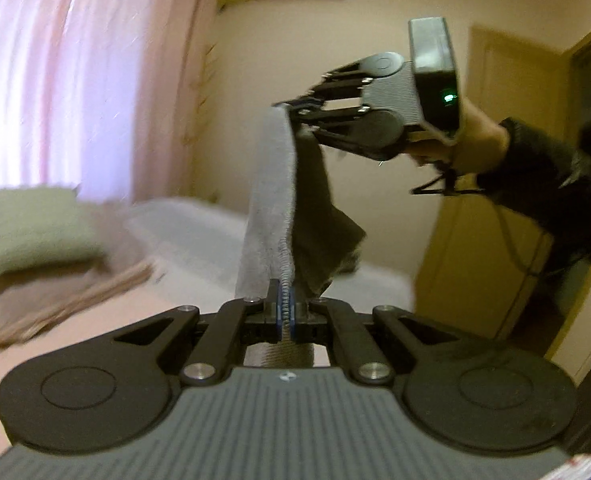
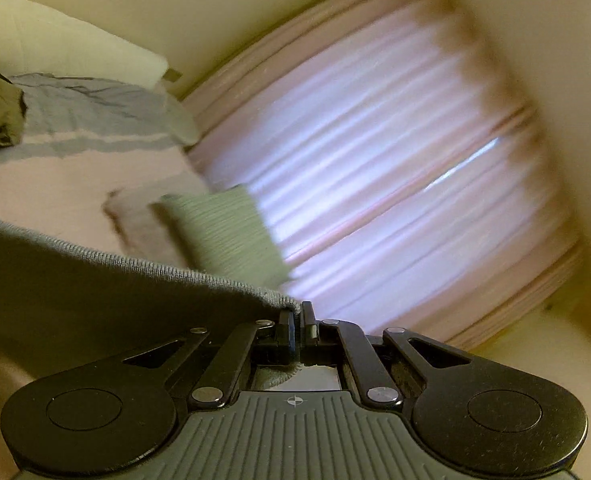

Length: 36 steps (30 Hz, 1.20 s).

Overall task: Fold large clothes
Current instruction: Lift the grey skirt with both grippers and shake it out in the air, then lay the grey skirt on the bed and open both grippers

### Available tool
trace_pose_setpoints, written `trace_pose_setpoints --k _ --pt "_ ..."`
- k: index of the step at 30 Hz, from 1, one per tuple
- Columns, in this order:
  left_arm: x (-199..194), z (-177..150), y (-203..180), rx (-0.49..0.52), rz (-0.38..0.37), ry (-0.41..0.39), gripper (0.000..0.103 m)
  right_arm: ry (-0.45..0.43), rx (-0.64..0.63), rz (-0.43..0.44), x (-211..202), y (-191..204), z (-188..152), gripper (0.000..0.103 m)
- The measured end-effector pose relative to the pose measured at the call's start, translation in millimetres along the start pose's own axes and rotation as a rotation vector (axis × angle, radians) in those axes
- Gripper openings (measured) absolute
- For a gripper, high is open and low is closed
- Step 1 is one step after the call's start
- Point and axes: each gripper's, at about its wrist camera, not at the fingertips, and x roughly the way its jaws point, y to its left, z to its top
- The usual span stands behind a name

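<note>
A grey knit garment (image 1: 269, 200) hangs in the air above the bed, stretched between both grippers. My left gripper (image 1: 285, 304) is shut on its stitched hem at the near end. In the left wrist view my right gripper (image 1: 295, 110) is seen from the side, held by a hand (image 1: 479, 140), shut on the far end of the cloth, with a darker fold drooping below it. In the right wrist view my right gripper (image 2: 298, 316) pinches the garment's ribbed edge (image 2: 135, 280), which trails off to the left and hides the bed beneath.
A pink bed (image 1: 95, 320) lies below with a green pillow (image 1: 35, 228), a folded beige blanket (image 1: 55, 300) and a white sheet (image 1: 199, 232). Pink curtains (image 2: 375, 180) cover the window. Other clothes (image 2: 75, 108) lie on the bed. A yellow door (image 1: 507, 160) stands at the right.
</note>
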Motion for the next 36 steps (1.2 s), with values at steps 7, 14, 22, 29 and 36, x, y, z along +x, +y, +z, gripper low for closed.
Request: trace_pose_setpoints --k 7,14,22,29,36 --pt "12.2 45.9 26.3 -0.139 0.035 -0.121 0.001 -0.133 -0.15 0.084 63.2 -47.9 45.1 0.0" --pt "78.8 -27.3 155.4 -0.421 0.565 0.115 0.016 -0.152 -0.093 0.49 296.4 46.1 42.5 0.079" --pt "79.9 -169.9 174.9 -0.752 0.956 0.369 0.016 -0.002 0.25 0.76 362.1 134.8 -75.6 0.079" --pt "96.7 -225.8 137.2 -0.781 0.838 0.515 0.018 0.339 0.516 0.726 327.2 144.3 -205.1 0.079" --pt "178.6 -237.2 160.9 -0.506 0.631 0.595 0.023 0.528 0.566 0.593 274.0 142.9 -285.8 0.079"
